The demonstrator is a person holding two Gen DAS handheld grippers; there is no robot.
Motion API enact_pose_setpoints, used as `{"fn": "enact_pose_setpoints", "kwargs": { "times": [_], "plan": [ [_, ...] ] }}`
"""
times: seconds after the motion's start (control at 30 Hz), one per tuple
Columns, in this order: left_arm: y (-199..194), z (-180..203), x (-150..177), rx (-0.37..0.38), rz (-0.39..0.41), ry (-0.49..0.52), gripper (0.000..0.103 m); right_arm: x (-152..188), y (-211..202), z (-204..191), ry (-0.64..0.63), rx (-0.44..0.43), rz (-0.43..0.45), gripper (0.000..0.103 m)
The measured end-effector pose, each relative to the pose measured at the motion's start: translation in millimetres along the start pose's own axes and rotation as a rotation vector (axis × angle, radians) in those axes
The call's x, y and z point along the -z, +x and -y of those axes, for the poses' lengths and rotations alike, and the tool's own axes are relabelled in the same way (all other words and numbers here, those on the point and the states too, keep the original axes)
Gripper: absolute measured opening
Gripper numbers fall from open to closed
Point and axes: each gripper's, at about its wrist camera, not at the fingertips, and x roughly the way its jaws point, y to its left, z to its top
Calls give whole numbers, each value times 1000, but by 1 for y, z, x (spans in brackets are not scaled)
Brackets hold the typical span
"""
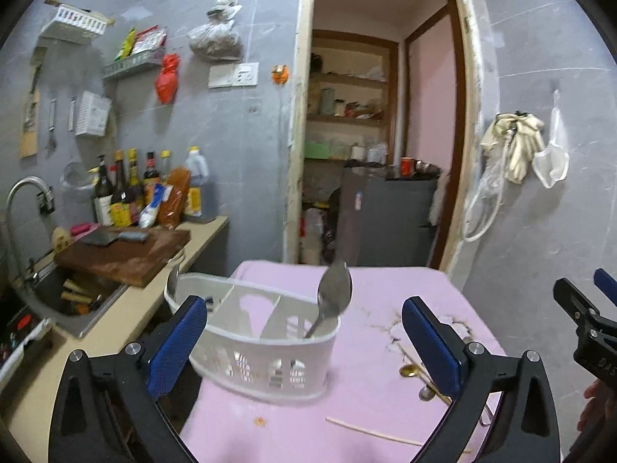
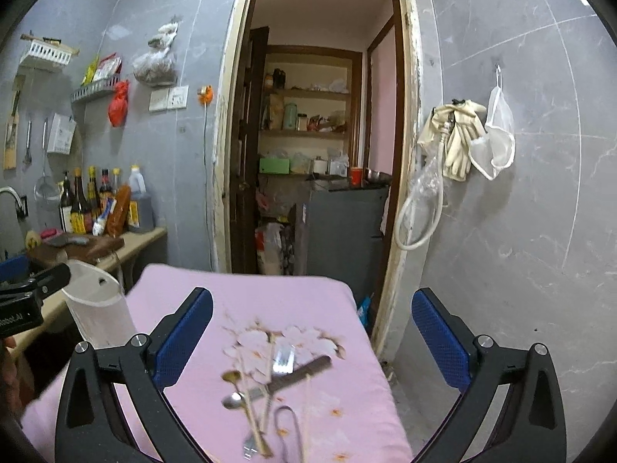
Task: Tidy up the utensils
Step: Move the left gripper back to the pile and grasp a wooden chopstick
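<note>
Both tongs (image 1: 300,341) (image 2: 312,332) wide open, empty; utensil pile (image 2: 270,382) blurred, cut off.

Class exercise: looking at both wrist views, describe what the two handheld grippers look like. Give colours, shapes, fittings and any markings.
The left gripper and right gripper match: black, angular frames with triangular cut-outs, silver round bolt heads at the joints, and two flat fingers faced with blue, dimpled pads. In the right wrist view, the left gripper's black body at the frame's left edge carries white lettering, only partly readable. No cables or sleeves show.

Left gripper (image 1: 300,343) – black frame, silver screws, blue textured pads (image 1: 181,341)
</note>
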Motion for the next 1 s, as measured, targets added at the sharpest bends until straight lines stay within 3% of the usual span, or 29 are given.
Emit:
{"fn": "enact_pose_setpoints", "kwargs": {
  "times": [0.27,0.57,0.77,1.0],
  "plan": [
    [22,26,40,-84,-142,-46,102,36,38,21,-11,-38,-94,101],
    [59,50,77,-83,-332,-81,102,69,91,38,1,-126,-236,99],
    [82,62,93,-86,-417,-101,89,85,116,37,15,-169,-310,70],
    [103,59,106,-95,-531,-200,64,101,141,29,30,-228,-401,48]
  ]
}}
